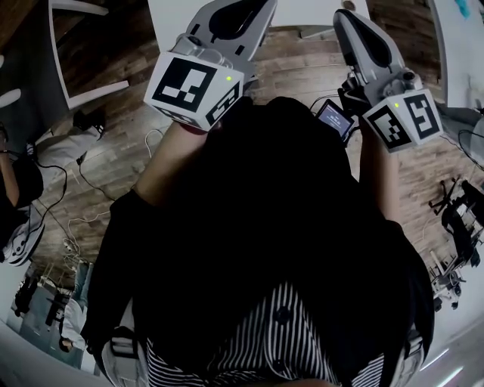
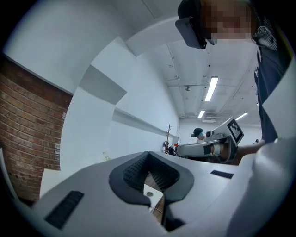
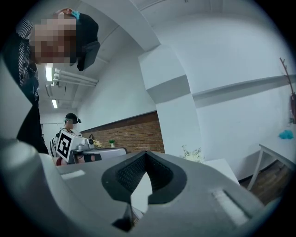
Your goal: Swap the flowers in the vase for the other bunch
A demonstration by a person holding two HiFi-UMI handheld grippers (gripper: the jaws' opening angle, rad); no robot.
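A small bunch of pale flowers [image 3: 192, 154] peeks over my right gripper's body, by a white table [image 3: 229, 165] against the wall; no vase shows in any view. In the head view both grippers are held up in front of my chest, pointing away from me. My left gripper [image 1: 236, 17] and my right gripper [image 1: 361, 34] reach toward a white tabletop [image 1: 170, 15]. The left gripper [image 2: 155, 203] has its jaws together with nothing between them. The right gripper [image 3: 134, 203] is shut and empty too. Each gripper view shows the other gripper off to the side.
A white chair [image 1: 76, 45] stands on the wooden floor at upper left, with cables trailing nearby. Another person [image 1: 19, 189] sits at the far left. A second white table [image 3: 277, 150] stands to the right. A brick wall [image 3: 129, 134] runs behind.
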